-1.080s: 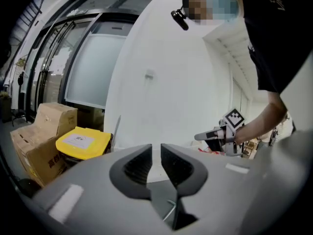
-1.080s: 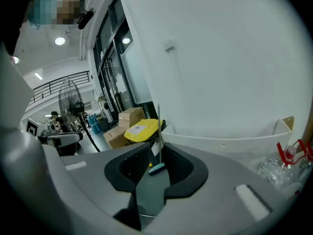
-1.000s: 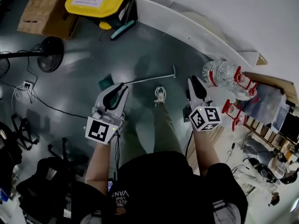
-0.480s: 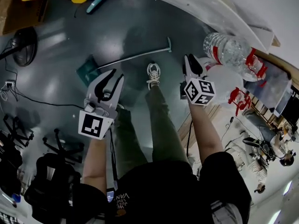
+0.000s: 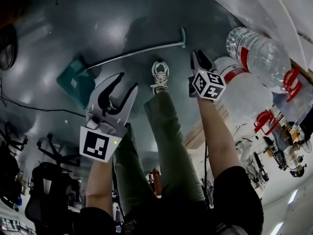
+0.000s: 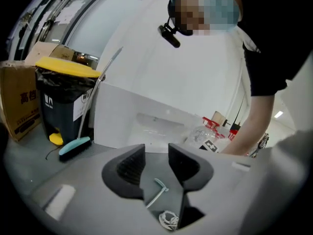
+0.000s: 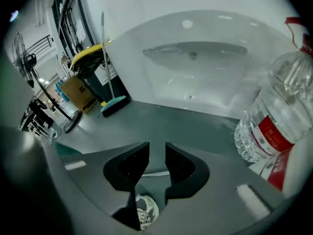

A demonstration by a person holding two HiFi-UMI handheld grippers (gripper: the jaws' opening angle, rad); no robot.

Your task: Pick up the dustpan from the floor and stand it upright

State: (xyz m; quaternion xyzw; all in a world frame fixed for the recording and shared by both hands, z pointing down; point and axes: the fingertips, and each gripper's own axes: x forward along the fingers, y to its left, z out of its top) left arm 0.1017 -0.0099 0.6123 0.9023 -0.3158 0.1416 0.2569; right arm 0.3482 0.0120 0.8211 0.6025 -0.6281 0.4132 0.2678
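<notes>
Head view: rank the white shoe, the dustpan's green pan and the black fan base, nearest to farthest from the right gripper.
1. White shoe, just left of the right gripper.
2. Green pan, farther left on the floor.
3. Fan base, at the left edge.

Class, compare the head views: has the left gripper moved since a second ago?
Yes. The left gripper, jaws opening with nothing gripped, has slid right, off the green pan of the dustpan.

Workshop: cardboard box (image 6: pixel 19 106), bin (image 6: pixel 61 109), water jugs (image 5: pixel 259 58)
</notes>
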